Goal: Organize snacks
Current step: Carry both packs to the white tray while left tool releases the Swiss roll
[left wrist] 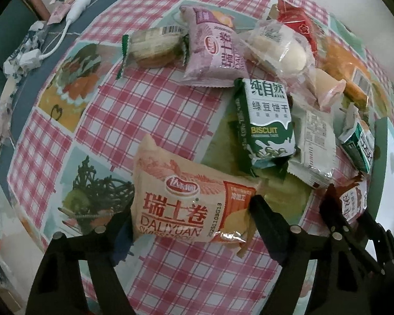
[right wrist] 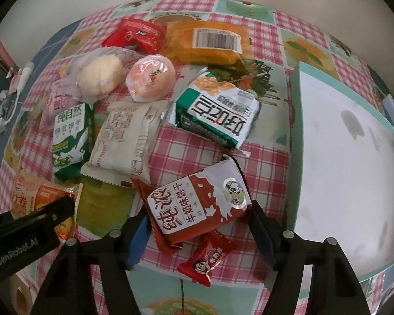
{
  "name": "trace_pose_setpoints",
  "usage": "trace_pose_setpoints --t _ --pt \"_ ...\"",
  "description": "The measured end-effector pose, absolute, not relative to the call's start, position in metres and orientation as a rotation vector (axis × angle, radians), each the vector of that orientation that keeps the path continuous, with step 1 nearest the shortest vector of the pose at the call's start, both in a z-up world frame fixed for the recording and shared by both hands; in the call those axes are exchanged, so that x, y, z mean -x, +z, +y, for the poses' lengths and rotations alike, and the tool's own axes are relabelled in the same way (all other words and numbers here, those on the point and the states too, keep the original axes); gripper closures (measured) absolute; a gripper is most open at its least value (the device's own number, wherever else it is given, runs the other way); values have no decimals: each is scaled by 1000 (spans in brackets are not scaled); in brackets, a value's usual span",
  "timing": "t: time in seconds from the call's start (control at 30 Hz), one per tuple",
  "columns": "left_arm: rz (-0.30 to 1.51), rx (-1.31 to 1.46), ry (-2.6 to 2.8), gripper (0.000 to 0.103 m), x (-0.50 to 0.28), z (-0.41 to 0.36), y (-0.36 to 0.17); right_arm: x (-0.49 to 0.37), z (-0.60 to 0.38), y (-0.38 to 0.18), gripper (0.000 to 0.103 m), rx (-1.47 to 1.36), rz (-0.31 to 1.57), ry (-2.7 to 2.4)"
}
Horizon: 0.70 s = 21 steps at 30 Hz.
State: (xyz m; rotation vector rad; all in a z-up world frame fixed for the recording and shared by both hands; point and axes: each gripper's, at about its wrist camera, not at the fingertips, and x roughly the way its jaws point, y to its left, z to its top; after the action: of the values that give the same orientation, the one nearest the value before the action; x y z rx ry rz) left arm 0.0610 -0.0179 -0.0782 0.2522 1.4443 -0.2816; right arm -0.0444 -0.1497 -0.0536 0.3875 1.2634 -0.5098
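Left tongs (left wrist: 190,214) closed on the pale orange plastic Swiss-roll packet (left wrist: 181,199), one black finger (left wrist: 262,215) against its right end, the other at its left; packet flat on the pink-checked picture-print tabletop (left wrist: 149,105). Right tongs (right wrist: 197,223) closed on the red-brown and white foil milk-biscuit packet (right wrist: 197,204), gripped at both short ends. Just below it, loose on the cloth, a small red candy wrapper (right wrist: 206,260).

Beyond, a loose heap: green and white mung-bean biscuit packet (left wrist: 265,123), cream paper-look packet (right wrist: 123,141) touching it, purple roll packet (left wrist: 215,50), clear wrapper with a round pale cake (right wrist: 99,76), pink jelly cup (right wrist: 151,76), green and white cracker packet (right wrist: 218,113), orange cake pack with barcode (right wrist: 205,42), red foil packet (right wrist: 134,35).

At right, near the milk-biscuit packet, a white tray with mint-green rim (right wrist: 380,120).
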Motion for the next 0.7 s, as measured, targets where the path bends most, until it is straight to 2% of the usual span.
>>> trace_pose_setpoints --t 0.33,0.7 --pt "1406 -242 -272 29 -50 -12 -53 62 -168 -39 32 -470 1221 -516" --pt "1303 -253 -274 30 -19 -10 -8 100 -194 11 32 -531 1124 -627"
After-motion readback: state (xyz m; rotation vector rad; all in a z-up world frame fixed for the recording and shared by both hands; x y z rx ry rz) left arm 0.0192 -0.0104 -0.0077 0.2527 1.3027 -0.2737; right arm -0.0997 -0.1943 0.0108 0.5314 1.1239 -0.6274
